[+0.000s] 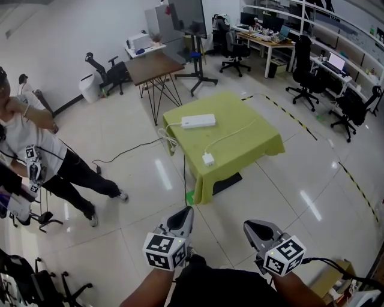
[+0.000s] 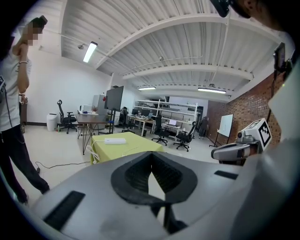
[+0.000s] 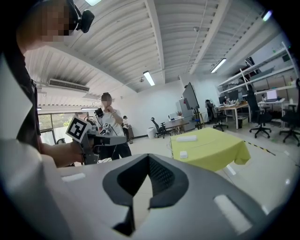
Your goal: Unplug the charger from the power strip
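A low table with a yellow-green cloth (image 1: 252, 147) stands a few steps ahead of me. On its far side lies a long white power strip (image 1: 198, 121), its cord hanging off the left edge. A small white charger (image 1: 208, 159) rests near the front edge, apart from the strip, with a thin white cord curving right. My left gripper (image 1: 185, 211) and right gripper (image 1: 249, 225) are low in the head view, short of the table, both shut and holding nothing. In the left gripper view the strip (image 2: 115, 140) is far beyond the jaws. The right gripper view shows the strip (image 3: 186, 138) and the charger (image 3: 183, 154).
A person (image 1: 36, 156) stands at the left with gear on the floor nearby. A black cable (image 1: 126, 153) trails across the tiles toward the table. A wooden table (image 1: 153, 66), a screen on a stand (image 1: 189, 18), office chairs and desks fill the back. Yellow-black tape (image 1: 354, 183) marks the floor at right.
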### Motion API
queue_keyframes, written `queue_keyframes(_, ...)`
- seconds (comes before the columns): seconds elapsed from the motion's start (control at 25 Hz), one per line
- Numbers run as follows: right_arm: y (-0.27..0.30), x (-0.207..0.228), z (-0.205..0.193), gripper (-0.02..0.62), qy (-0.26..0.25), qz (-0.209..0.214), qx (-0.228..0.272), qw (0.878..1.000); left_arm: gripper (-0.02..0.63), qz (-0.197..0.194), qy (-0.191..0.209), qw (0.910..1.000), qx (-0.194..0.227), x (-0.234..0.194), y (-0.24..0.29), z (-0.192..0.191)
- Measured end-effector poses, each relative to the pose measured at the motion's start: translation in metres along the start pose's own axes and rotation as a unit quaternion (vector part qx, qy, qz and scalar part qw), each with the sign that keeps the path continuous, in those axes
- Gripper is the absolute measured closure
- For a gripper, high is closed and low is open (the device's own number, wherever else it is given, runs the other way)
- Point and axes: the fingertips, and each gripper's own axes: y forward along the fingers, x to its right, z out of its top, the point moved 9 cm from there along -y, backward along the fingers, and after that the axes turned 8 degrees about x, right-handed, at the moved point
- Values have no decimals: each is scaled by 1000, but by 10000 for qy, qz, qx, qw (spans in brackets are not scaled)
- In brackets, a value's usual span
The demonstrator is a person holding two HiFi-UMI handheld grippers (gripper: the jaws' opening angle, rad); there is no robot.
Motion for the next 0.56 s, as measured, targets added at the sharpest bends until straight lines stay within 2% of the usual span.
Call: queue_keyframes(0.56, -9, 4, -1, 595, -35, 20, -24, 10000, 600, -31, 62, 10000, 52, 13, 5, 2)
